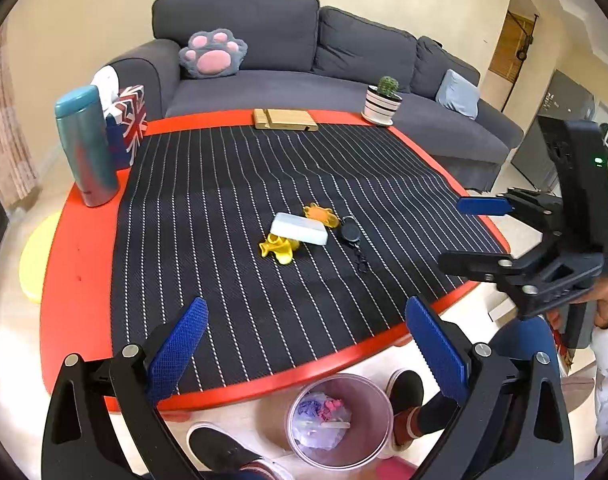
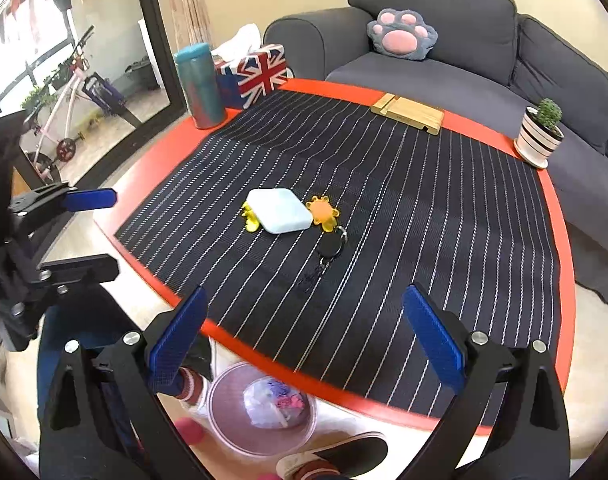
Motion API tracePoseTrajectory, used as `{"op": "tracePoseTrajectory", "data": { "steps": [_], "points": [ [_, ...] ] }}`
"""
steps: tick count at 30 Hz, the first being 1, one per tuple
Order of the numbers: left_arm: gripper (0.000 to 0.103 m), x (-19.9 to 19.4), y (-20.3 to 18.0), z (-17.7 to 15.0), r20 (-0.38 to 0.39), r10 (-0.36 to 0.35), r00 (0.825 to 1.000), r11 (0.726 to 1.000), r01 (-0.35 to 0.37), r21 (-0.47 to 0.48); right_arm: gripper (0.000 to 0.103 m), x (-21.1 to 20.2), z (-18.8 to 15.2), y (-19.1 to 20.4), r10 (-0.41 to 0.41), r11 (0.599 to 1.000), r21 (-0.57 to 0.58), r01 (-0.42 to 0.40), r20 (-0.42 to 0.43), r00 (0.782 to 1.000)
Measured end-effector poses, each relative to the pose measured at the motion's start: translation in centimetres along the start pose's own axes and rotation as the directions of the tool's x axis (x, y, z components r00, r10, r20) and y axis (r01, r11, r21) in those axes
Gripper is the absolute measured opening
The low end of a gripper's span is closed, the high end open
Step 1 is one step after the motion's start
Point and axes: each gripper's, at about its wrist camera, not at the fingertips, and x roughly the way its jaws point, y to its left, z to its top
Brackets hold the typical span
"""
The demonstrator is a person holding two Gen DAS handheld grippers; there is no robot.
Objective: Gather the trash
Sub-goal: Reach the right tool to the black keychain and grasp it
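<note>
Both grippers (image 1: 305,344) (image 2: 304,336) gape empty; the yellow peel (image 1: 279,249) lies flat, tips splayed outward.

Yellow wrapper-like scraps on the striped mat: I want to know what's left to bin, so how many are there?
2. One yellow scrap lies at the white box's near-left corner; an orange-yellow scrap lies at its far side, beside the black key reel. The box may hide more.

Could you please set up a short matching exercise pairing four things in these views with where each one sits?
Things:
1. teal flask
2. potted cactus
3. bin
4. paw cushion

Places:
A. on the sofa
B. on the floor under the table's near edge
C. beside the flag-print tissue box
D. far right corner of the table

Pairs: 1-C, 2-D, 3-B, 4-A
</note>
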Motion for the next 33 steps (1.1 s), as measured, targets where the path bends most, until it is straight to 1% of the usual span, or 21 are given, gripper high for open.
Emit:
{"op": "tracePoseTrajectory", "data": {
  "steps": [7,15,17,21,23,24,26,27,29,30,31,32,33],
  "points": [
    [0.095,0.6,1.0,0.3,-0.004,0.004,1.000,1.000,-0.004,-0.018,0.096,4.0,2.0,-0.5,-0.012,1.000,-0.022,0.010,-0.057,0.998],
    [0.095,1.0,2.1,0.2,-0.011,0.010,1.000,0.999,-0.010,-0.036,0.095,8.0,3.2,-0.9,-0.027,0.999,-0.028,0.024,-0.119,0.992],
    [0.095,1.1,2.3,0.2,-0.013,0.010,1.000,0.999,-0.010,-0.040,0.085,8.9,3.4,-1.1,-0.026,0.999,-0.022,0.023,-0.136,0.990],
    [0.095,1.2,2.6,0.1,-0.015,0.008,1.000,0.999,-0.008,-0.048,0.077,10.4,3.4,-1.3,-0.024,1.000,-0.009,0.023,-0.160,0.987],
    [0.095,1.2,2.7,0.1,-0.015,0.008,1.000,0.999,-0.009,-0.049,0.068,10.9,3.4,-1.3,-0.026,1.000,-0.009,0.024,-0.169,0.985],
    [0.095,1.3,2.7,0.1,-0.016,0.007,1.000,0.999,-0.008,-0.050,0.066,11.3,3.4,-1.4,-0.028,1.000,-0.010,0.026,-0.174,0.984],
    [0.095,1.3,2.8,0.0,-0.018,0.007,1.000,0.999,-0.008,-0.051,0.057,11.6,3.3,-1.5,-0.029,1.000,-0.006,0.028,-0.180,0.983],
    [0.095,1.4,2.8,0.0,-0.020,0.006,1.000,0.999,-0.007,-0.052,0.054,11.8,3.3,-1.5,-0.030,1.000,-0.006,0.029,-0.182,0.983],
    [0.095,1.5,2.8,0.0,-0.022,0.005,1.000,0.999,-0.006,-0.052,0.044,12.1,3.2,-1.5,-0.031,1.000,-0.006,0.031,-0.185,0.982],
    [0.095,1.5,2.8,0.0,-0.023,0.005,1.000,0.999,-0.006,-0.051,0.042,12.2,3.1,-1.5,-0.031,1.000,-0.005,0.030,-0.187,0.982],
    [0.095,1.6,2.8,0.0,-0.024,0.004,1.000,0.999,-0.006,-0.051,0.039,12.2,3.1,-1.6,-0.031,1.000,-0.005,0.030,-0.188,0.982],
    [0.095,1.6,2.8,0.0,-0.024,0.005,1.000,0.999,-0.006,-0.050,0.033,12.3,3.1,-1.6,-0.032,0.999,-0.007,0.031,-0.190,0.981],
    [0.095,1.6,2.8,0.0,-0.024,0.003,1.000,0.999,-0.005,-0.051,0.030,12.4,3.0,-1.6,-0.033,0.999,-0.008,0.032,-0.191,0.981]
  ]
}}
